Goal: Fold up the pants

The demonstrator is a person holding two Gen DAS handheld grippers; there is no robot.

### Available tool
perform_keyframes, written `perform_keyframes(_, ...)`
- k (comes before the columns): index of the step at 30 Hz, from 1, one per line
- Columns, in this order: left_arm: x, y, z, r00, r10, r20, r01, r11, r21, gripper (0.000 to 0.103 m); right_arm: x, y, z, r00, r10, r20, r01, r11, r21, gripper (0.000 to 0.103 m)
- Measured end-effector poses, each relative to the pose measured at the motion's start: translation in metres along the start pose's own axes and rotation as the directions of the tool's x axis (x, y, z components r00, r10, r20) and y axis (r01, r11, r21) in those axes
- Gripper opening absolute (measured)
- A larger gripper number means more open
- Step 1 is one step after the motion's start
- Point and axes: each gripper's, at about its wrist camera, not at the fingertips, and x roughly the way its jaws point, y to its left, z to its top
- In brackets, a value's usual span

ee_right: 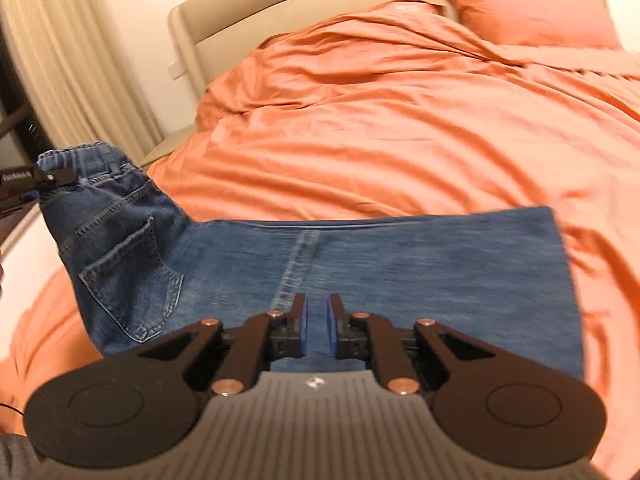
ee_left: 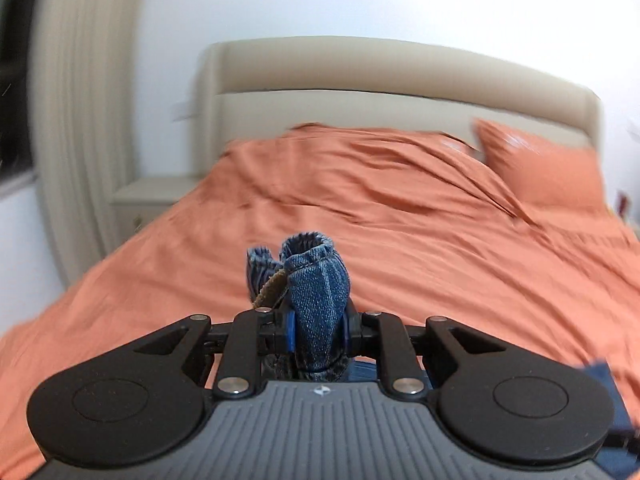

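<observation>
Blue denim pants [ee_right: 360,264] lie across the orange bed, legs stacked and stretched toward the right, back pocket [ee_right: 132,280] at the left. My left gripper [ee_left: 318,328] is shut on the bunched waistband [ee_left: 316,280] and holds it lifted above the bed; it also shows in the right wrist view [ee_right: 44,178] at the far left, clamped on the waistband. My right gripper [ee_right: 317,330] hovers just above the middle of the legs, near the seam, with a narrow gap between its blue pads and nothing in them.
The orange duvet [ee_right: 400,120] covers the bed, with an orange pillow [ee_right: 528,12] at the far right by the beige headboard [ee_left: 360,68]. A bedside table [ee_left: 148,196] and curtains [ee_left: 80,120] stand to the left.
</observation>
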Motion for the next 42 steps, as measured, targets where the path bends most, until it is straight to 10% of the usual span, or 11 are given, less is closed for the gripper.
perform_keyframes(10, 0.018, -0.151, -0.094, 0.964, -0.199, -0.176, 0.234, 0.949, 0.211, 0.023, -0.038, -0.073, -0.014, 0.995, -0.056, -0.086, 0.071, 0.981, 0.179, 0.018)
perform_keyframes(21, 0.043, -0.118, -0.102, 0.771, -0.481, -0.417, 0.487, 0.868, -0.098, 0.065, 0.004, -0.082, -0.022, 0.987, -0.024, -0.157, 0.052, 0.982, 0.182, 0.018)
perform_keyframes(24, 0.034, -0.101, -0.084, 0.790, -0.503, -0.351, 0.508, 0.857, -0.086, 0.071, 0.007, -0.070, -0.015, 0.993, 0.002, -0.119, 0.016, 0.988, 0.156, 0.024)
perform_keyframes(30, 0.045, -0.057, -0.065, 0.918, -0.291, -0.270, 0.303, 0.953, 0.005, 0.069, 0.023, -0.036, 0.009, 0.995, 0.088, -0.036, -0.082, 0.986, 0.146, 0.024)
perform_keyframes(42, 0.098, 0.008, -0.076, 0.942, -0.242, -0.234, 0.222, 0.969, -0.108, 0.068, 0.131, 0.007, 0.060, 0.993, 0.090, -0.074, -0.079, 0.988, 0.132, 0.031)
